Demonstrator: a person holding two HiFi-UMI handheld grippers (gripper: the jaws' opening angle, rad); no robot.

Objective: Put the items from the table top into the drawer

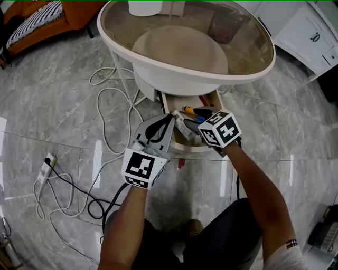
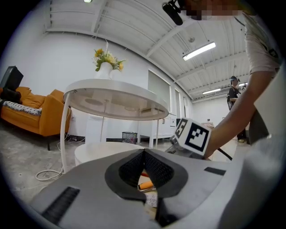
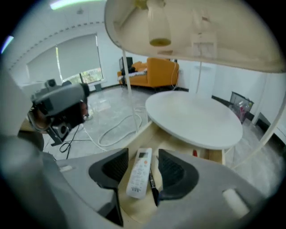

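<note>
The wooden drawer [image 1: 187, 148] under the round glass table [image 1: 264, 66] stands pulled out. A white remote [image 1: 183, 125] lies in it beside a black pen [image 3: 153, 183], with an orange marker [image 1: 188, 110] and a red item [image 1: 203, 100] further in. My right gripper [image 1: 199, 117] hangs open over the drawer, tilted downward. In the right gripper view the remote [image 3: 139, 172] shows between the pads, clear of both. At the drawer's left side my left gripper [image 1: 170, 118] is shut, its tips meeting with nothing between them [image 2: 144, 153]. A white vase [image 2: 105, 67] with yellow flowers stands on the table top.
White cables [image 1: 108, 105] loop over the grey marble floor left of the table, near a power strip [image 1: 46, 164] with a black cord. An orange sofa [image 1: 63, 13] stands far left, white cabinets [image 1: 311, 31] far right. A round lower shelf [image 1: 179, 50] sits above the drawer.
</note>
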